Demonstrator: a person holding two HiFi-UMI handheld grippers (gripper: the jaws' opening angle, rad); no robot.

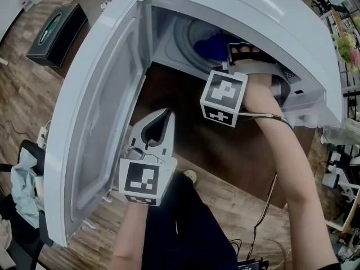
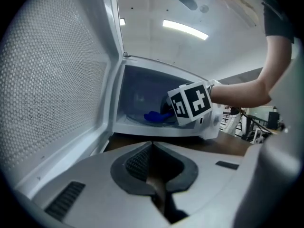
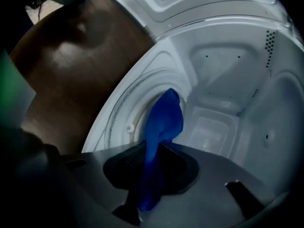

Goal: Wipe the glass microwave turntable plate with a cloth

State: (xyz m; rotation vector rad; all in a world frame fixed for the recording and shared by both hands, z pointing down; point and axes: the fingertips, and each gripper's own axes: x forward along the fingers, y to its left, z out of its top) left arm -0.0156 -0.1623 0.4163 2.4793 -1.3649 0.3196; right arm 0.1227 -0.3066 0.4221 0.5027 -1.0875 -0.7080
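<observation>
left tongs (image 2: 152, 146) pressed together, empty | right tongs (image 3: 157, 148) pinching blue cloth (image 3: 166, 115) inside microwave (image 1: 270, 16)

R tongs (image 1: 229, 53) w/ blue cloth (image 1: 210, 45) inside open microwave (image 1: 270, 21); L tongs (image 1: 163, 117) outside.

blue cloth (image 3: 164, 122), white microwave (image 1: 281, 21), b&w patterned marker cube (image 1: 225, 97), dk brown table (image 1: 188, 142)

Item: microwave (image 1: 292, 32) with glossy white casing and smooth pale cavity, its door (image 1: 95, 122) window finely perforated mesh; turntable plate (image 3: 130, 103) of smooth clear glass. Soft, matt blue cloth (image 3: 164, 120), pinched in the right claw (image 3: 154, 148). Right and left claw (image 2: 152, 144) matt grey plastic with black ribbed pads; desk (image 1: 185, 128) dark wood, satin.
</observation>
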